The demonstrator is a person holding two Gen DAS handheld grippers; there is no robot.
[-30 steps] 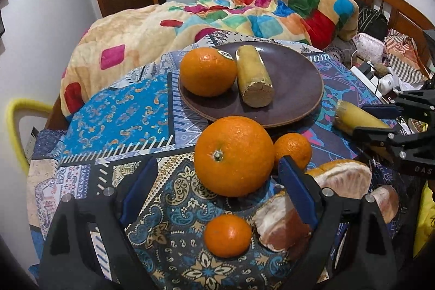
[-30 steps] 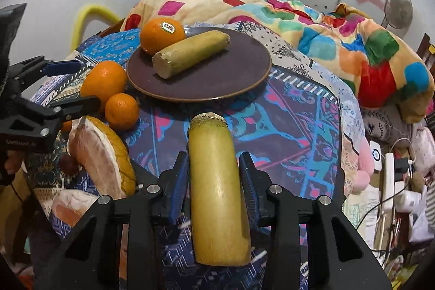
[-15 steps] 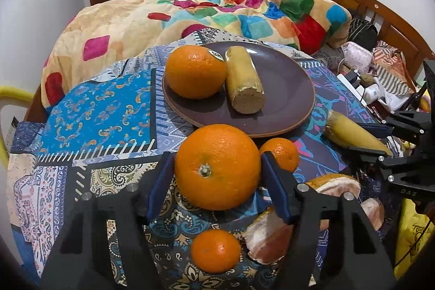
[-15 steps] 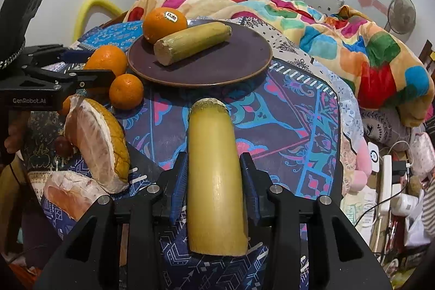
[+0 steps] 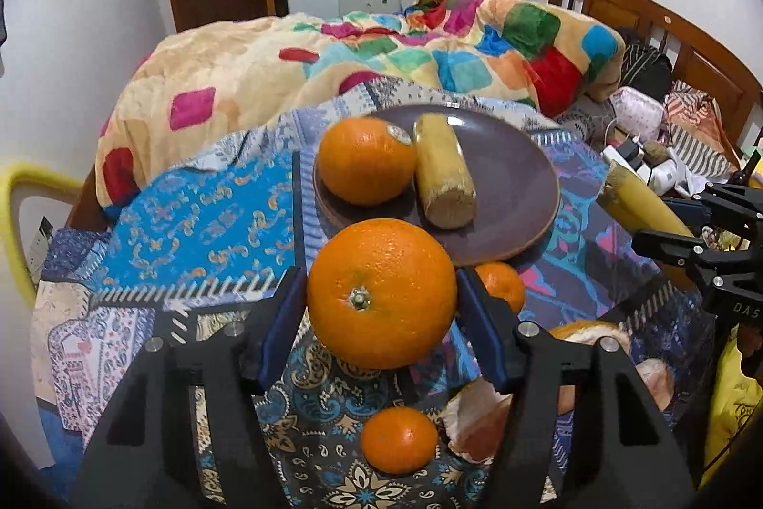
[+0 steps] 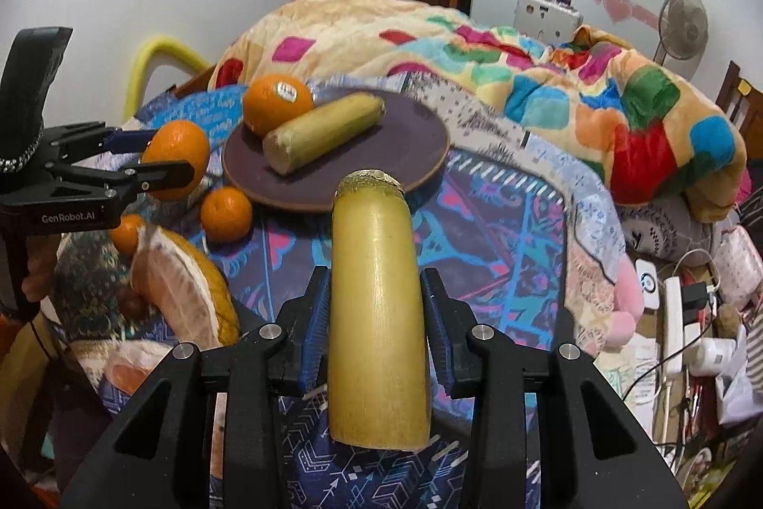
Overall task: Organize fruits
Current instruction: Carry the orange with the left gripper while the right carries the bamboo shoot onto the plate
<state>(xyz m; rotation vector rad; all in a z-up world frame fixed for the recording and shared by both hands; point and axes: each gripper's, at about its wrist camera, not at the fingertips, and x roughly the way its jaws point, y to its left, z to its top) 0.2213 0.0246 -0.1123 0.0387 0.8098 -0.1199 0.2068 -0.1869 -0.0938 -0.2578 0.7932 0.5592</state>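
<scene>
Two grips clenched, left gripper (image 5: 381,308) on large orange (image 5: 381,299), right gripper (image 6: 376,318) on cane piece (image 6: 376,308), plate (image 5: 515,175) ahead (already holding two), tangerine (image 5: 500,285) between.

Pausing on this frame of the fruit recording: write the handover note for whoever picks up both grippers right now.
Left gripper: shut on the large orange, lifted off the cloth just short of the plate.
Right gripper: shut on the sugarcane piece, raised and pointing at the plate.
Done: one stickered orange and one cane piece lie on the plate.
Left: set down both held items, probably on the plate. The two small oranges and the pomelo pieces remain on the tablecloth.
</scene>
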